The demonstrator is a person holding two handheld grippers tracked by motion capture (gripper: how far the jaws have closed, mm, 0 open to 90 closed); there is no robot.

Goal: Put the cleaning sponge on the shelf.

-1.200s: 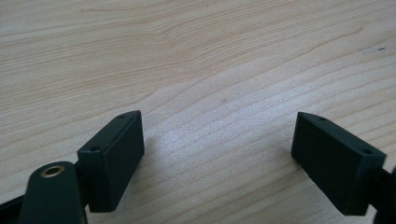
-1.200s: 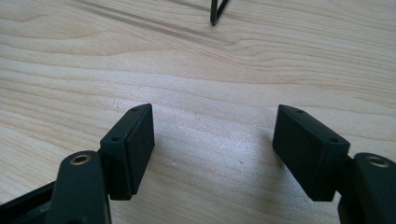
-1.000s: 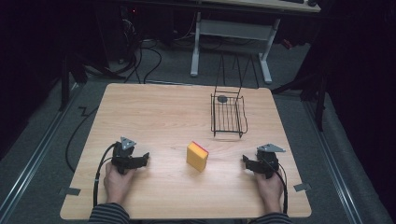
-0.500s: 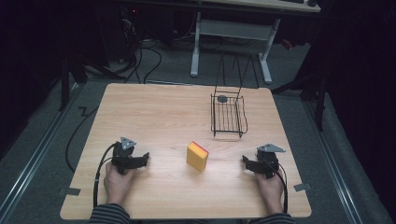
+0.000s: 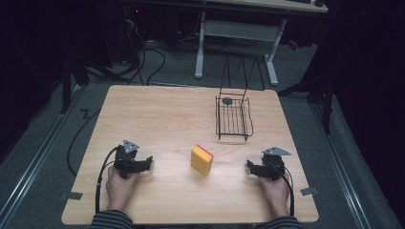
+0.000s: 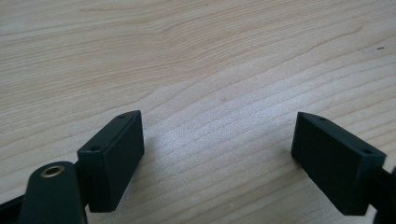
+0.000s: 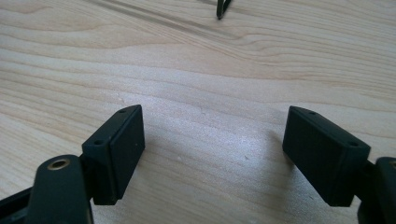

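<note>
On the wooden counter (image 5: 157, 114), the largest thing is a black wire basket (image 5: 233, 119) standing upright toward the far right corner, its tall handle loops rising at its far end and a small dark round object (image 5: 227, 100) lying inside at that far end. Nearer the near edge, roughly midway between the left and right edges, a yellow block (image 5: 201, 160) with a red-pink top face stands tilted on the bare wood, well apart from the basket and untouched.

To its left, near the near-left corner, the left hand (image 5: 118, 187) rests on the counter holding the left tool (image 5: 149, 162), which points toward the block but stays well short of it. In the left gripper view its jaws stand spread wide over bare wood grain, nothing between them.

To the block's right, near the near-right corner, the right hand (image 5: 277, 191) holds the right tool (image 5: 249, 164), pointing back toward the block and likewise apart from it. Its jaws have just been opening and now stand spread, with bare counter between them in the right gripper view, where a corner of the basket wire shows at the top edge.
</note>
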